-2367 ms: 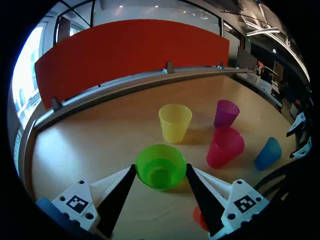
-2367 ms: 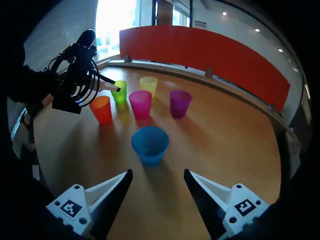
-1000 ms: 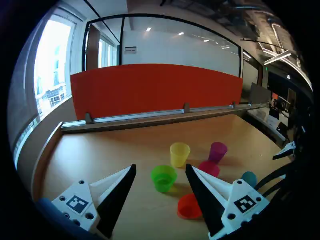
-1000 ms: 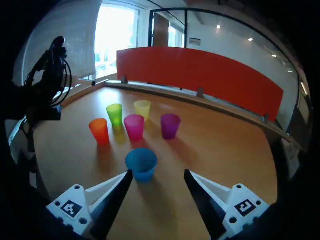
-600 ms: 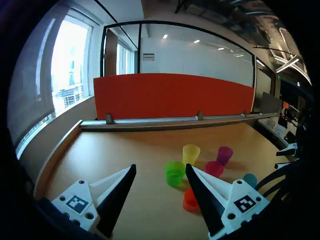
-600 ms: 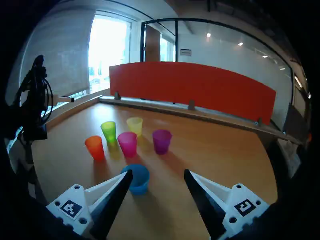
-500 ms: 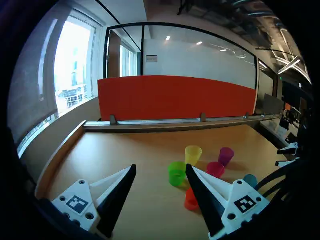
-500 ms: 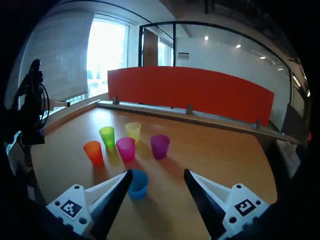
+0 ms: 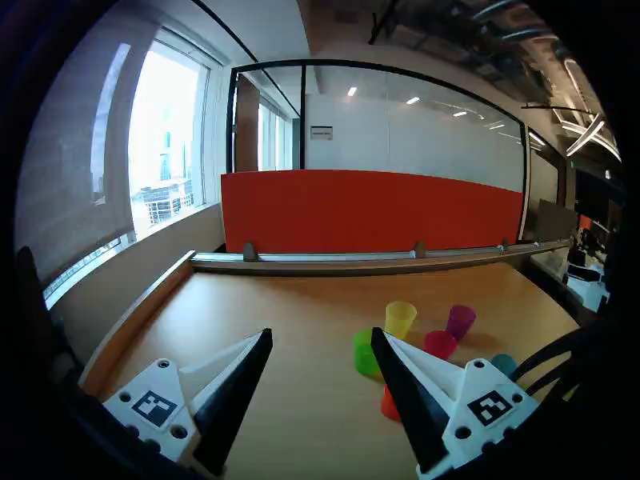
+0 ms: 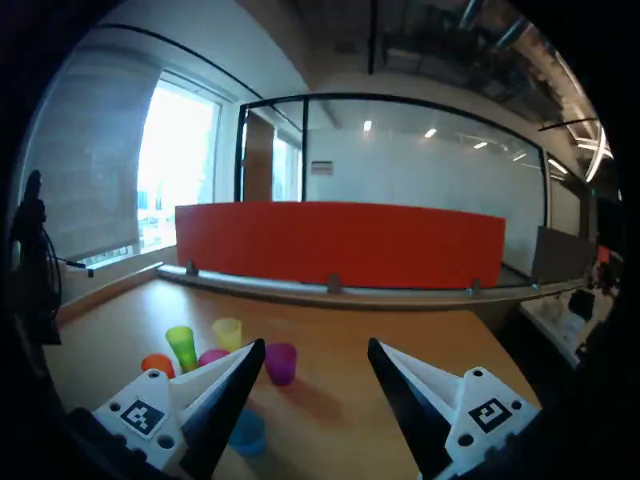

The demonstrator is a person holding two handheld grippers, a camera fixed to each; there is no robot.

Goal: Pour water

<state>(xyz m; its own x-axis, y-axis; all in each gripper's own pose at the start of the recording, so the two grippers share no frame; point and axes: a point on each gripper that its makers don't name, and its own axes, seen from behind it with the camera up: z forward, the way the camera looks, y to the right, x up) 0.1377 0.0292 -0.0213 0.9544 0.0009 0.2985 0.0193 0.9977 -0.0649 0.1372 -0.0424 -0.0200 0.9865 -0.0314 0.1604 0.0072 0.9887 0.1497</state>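
Wood-grain desk (image 9: pixel 304 312) takes the lower half of the left gripper view. It is pale and bare toward 8 o'clock, w/ a raised lip along that edge. One red partition (image 9: pixel 368 212) runs across the far side, on a rail w/ three brackets (image 9: pixel 250 250). Behind it is a glass wall (image 9: pixel 416 128) in a dark frame, and a bright window (image 9: pixel 164 184) sits at 10 o'clock. The ceiling (image 9: pixel 448 32) at 1 o'clock is dark, w/ exposed pipes & strip lights.

I count six cups, one per colour, all upright on the desk in a loose cluster at approx 4 o'clock. The yellow cup (image 9: pixel 400 318) & purple cup (image 9: pixel 460 320) stand farthest back. The pink cup (image 9: pixel 439 342) is just in front, between them. The green cup (image 9: pixel 365 354) is on the cluster's 9 o'clock side, the orange cup (image 9: pixel 390 404) is nearest me, and the blue cup (image 9: pixel 504 364) is off toward 3 o'clock. Green & orange are partly hidden behind one finger of my left gripper (image 9: pixel 320 334). I can't tell if any cup holds water.

In the right gripper view the same six sit at 7–8 o'clock, partly behind a finger of my right gripper (image 10: pixel 315 344).

Both grippers have their jaws wide apart, gripping nothing, and are held up off the desk, apart from the cups.
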